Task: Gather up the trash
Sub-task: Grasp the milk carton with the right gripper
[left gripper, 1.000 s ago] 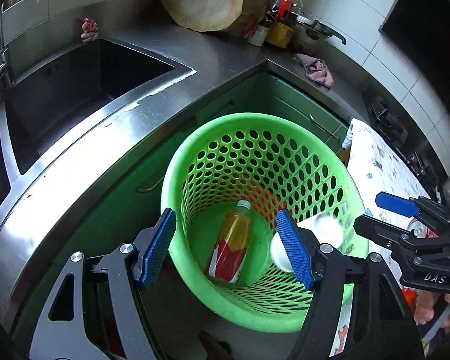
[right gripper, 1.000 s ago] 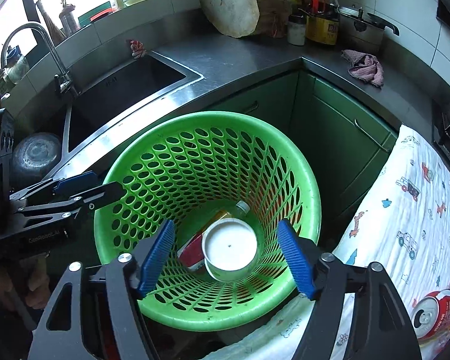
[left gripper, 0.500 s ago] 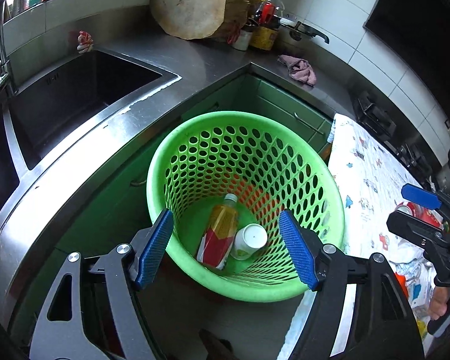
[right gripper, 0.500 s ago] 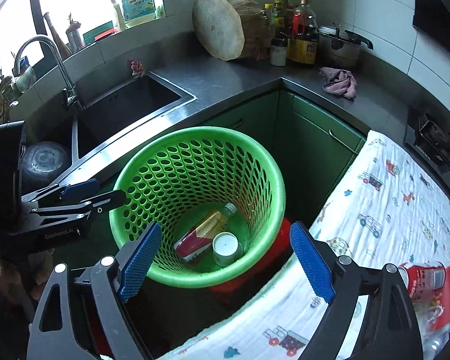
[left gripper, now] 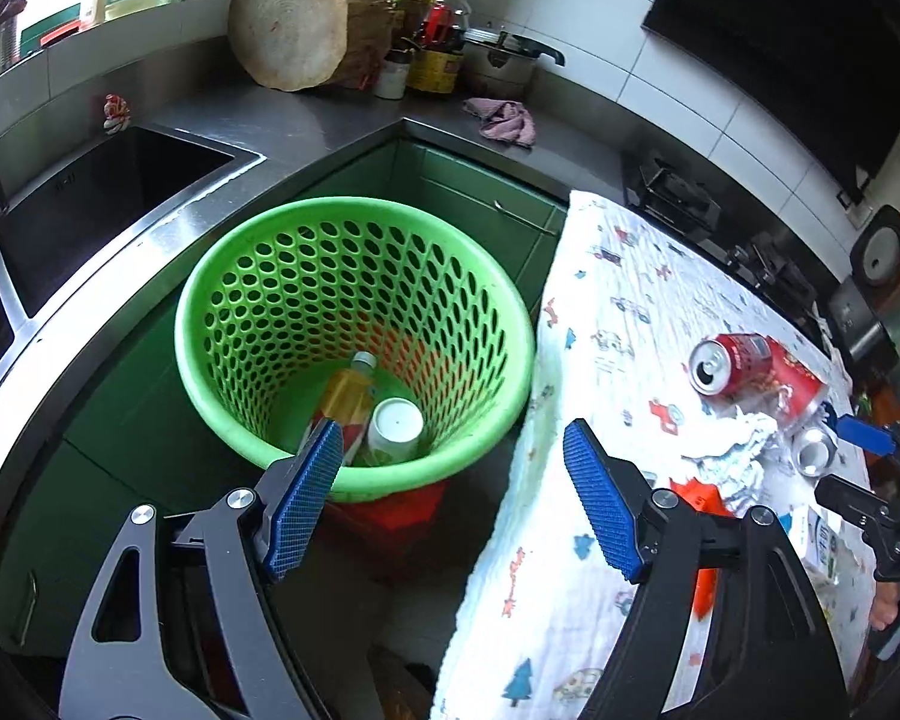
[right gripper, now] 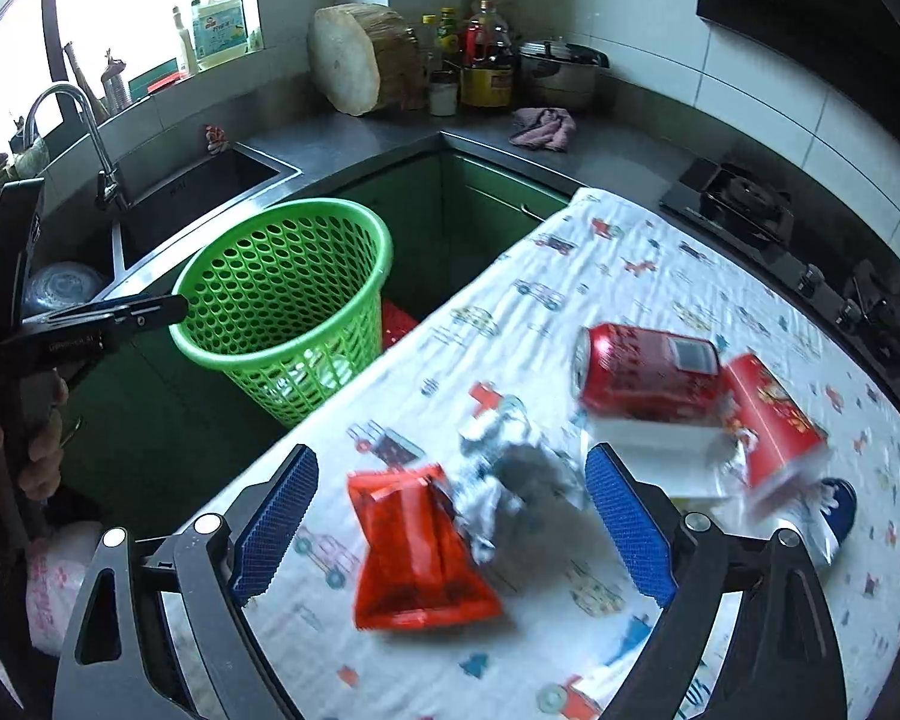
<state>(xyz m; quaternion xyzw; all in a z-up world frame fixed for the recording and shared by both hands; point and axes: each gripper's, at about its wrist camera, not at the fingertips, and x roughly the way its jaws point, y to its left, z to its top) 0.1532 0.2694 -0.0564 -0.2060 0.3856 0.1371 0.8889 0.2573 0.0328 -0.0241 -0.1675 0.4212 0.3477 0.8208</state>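
Note:
A green perforated basket (left gripper: pixel 258 432) (right gripper: pixel 282 312) stands on the floor by the cabinets. Inside lie a yellow bottle (left gripper: pixel 345 396) and a white cup (left gripper: pixel 395 427). On the patterned tablecloth (right gripper: pixel 570 264) lie a red can (right gripper: pixel 648 372) (left gripper: pixel 729 363), a red packet (right gripper: pixel 414 546), crumpled paper (right gripper: pixel 510 468) and a red box (right gripper: pixel 771 420). My left gripper (left gripper: pixel 450 498) is open and empty above the basket's near rim. My right gripper (right gripper: pixel 450 516) is open and empty, low over the red packet and paper.
A steel sink (right gripper: pixel 198 192) and counter run behind the basket. A wooden block (right gripper: pixel 360 57), bottles, a pot (right gripper: pixel 555 69) and a pink rag (right gripper: pixel 543 129) sit on the counter. A gas hob (right gripper: pixel 732 204) lies beyond the table. A red stool (left gripper: pixel 390 510) is under the basket.
The white cup fell from my right gripper into the basket beside the bottle. Both grippers drew back; the right swung right to over the table's trash.

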